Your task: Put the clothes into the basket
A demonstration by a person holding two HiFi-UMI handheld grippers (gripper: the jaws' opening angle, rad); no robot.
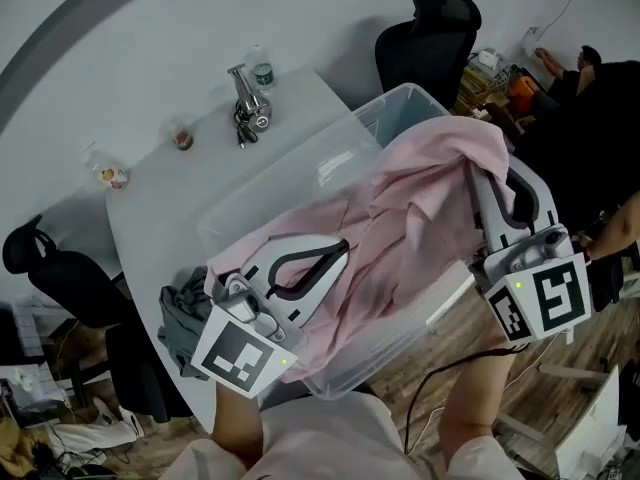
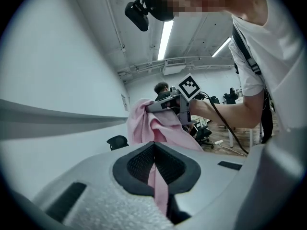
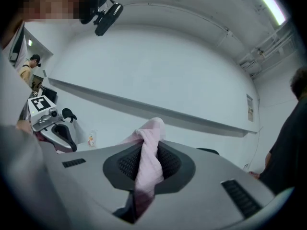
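Observation:
A pink garment is stretched between both grippers above a clear plastic basket on the white table. My left gripper is shut on one end of it, over the basket's near left side. In the left gripper view a strip of the pink garment is pinched between the jaws. My right gripper holds the other end higher, at the basket's right rim. A twisted bunch of the pink garment is clamped in its jaws. A grey garment lies on the table, left of the basket.
A bottle, a bunch of keys and small jars stand on the table's far side. Black chairs stand at the far right and at the left. A cable runs over the wooden floor.

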